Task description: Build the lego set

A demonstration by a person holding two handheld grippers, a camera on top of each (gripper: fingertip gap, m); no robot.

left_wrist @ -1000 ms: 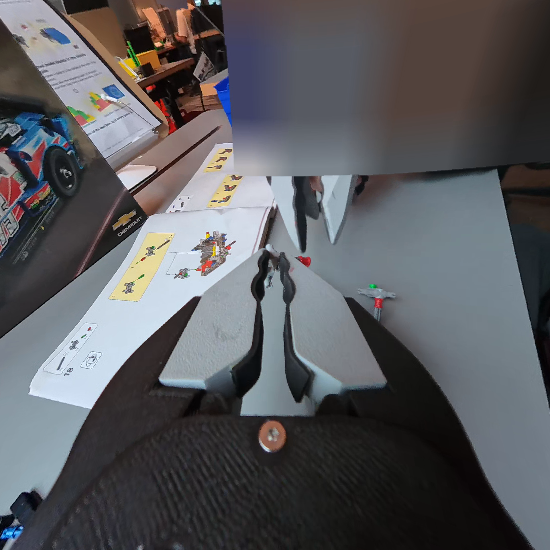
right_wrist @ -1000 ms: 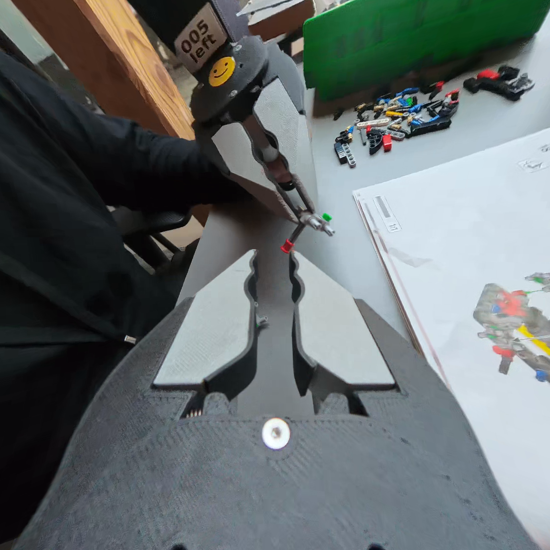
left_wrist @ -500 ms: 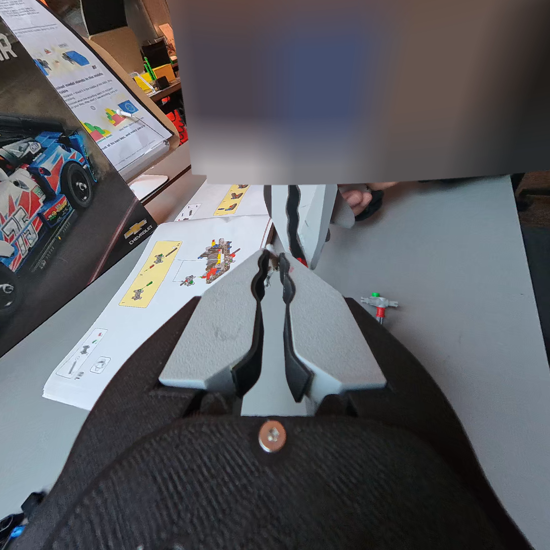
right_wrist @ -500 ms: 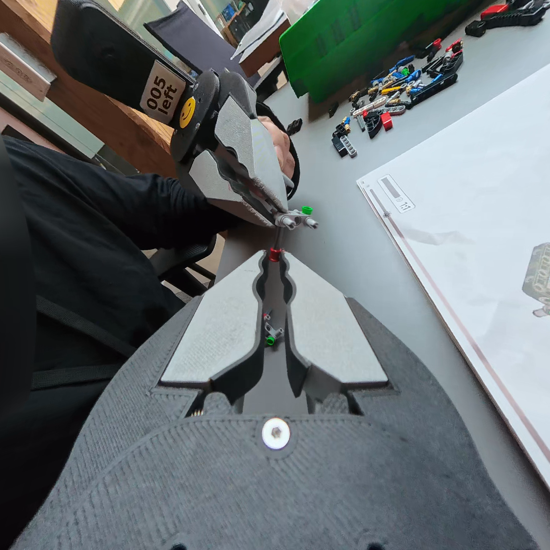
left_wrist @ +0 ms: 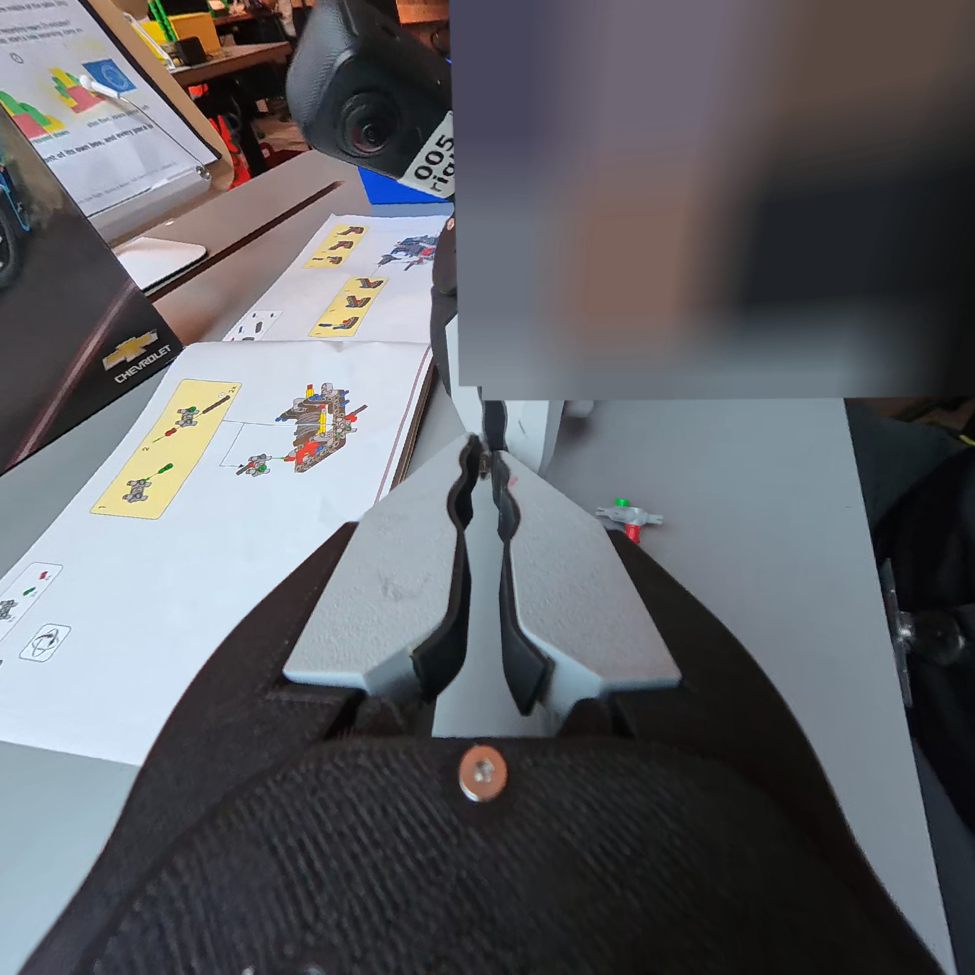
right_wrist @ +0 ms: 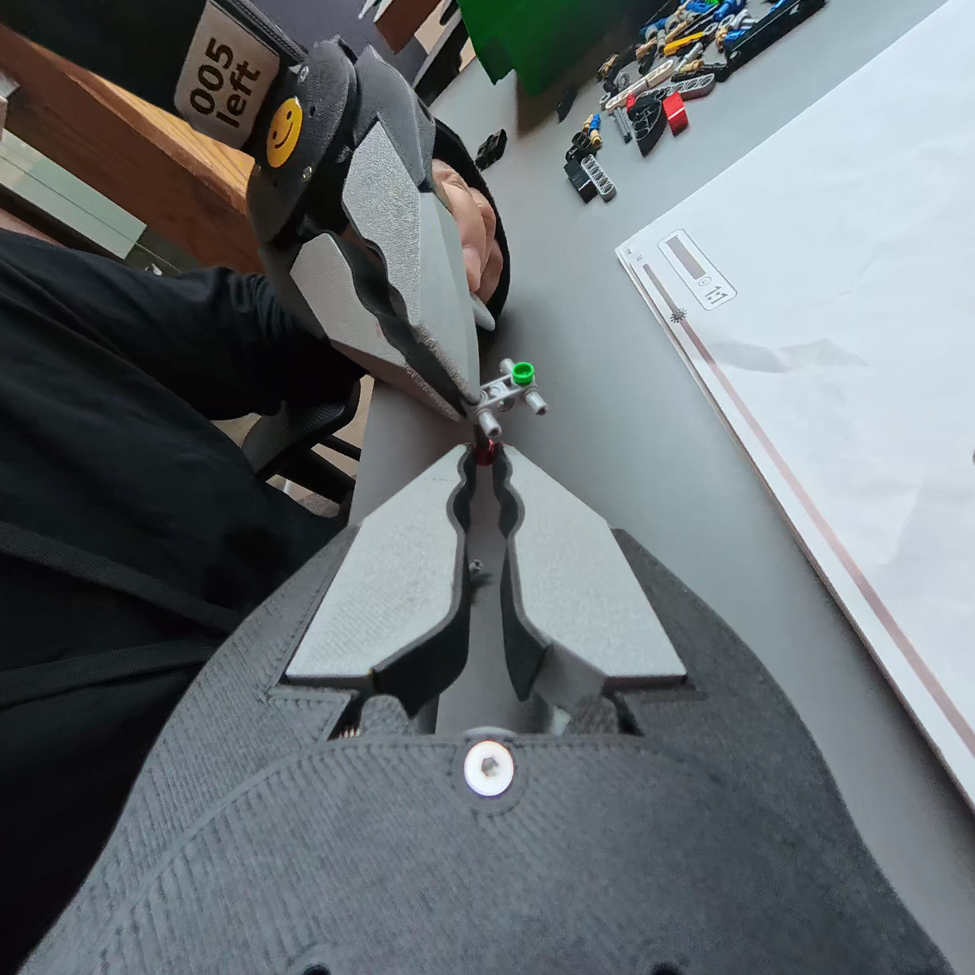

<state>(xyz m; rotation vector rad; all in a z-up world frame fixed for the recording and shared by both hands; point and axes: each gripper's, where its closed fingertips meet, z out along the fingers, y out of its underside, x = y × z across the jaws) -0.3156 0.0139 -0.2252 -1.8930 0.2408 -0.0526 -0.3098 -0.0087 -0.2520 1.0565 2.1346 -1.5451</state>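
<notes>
In the right wrist view my left gripper (right_wrist: 469, 403) is shut on a small grey connector (right_wrist: 501, 395) with a green pin (right_wrist: 522, 373), held above the grey table. A short dark axle hangs from the connector and ends in a red bush (right_wrist: 485, 455). My right gripper (right_wrist: 485, 456) is closed on that red bush from below. In the left wrist view my left gripper (left_wrist: 485, 459) is shut, with only a sliver of the grey piece showing at its tips. The right gripper's fingers (left_wrist: 533, 427) stand just beyond, tip to tip with it.
A second small grey assembly (left_wrist: 628, 514) with a green pin and a red bush lies on the table to the right. The open instruction booklet (left_wrist: 237, 501) lies on the left, the set's box (left_wrist: 63, 316) behind it. Loose parts (right_wrist: 649, 105) and a green bin (right_wrist: 527, 37) lie far off.
The right gripper has come up to the piece held by the left gripper. Its jaws have narrowed around the red end of the axle. Both grippers have risen and drawn close.
</notes>
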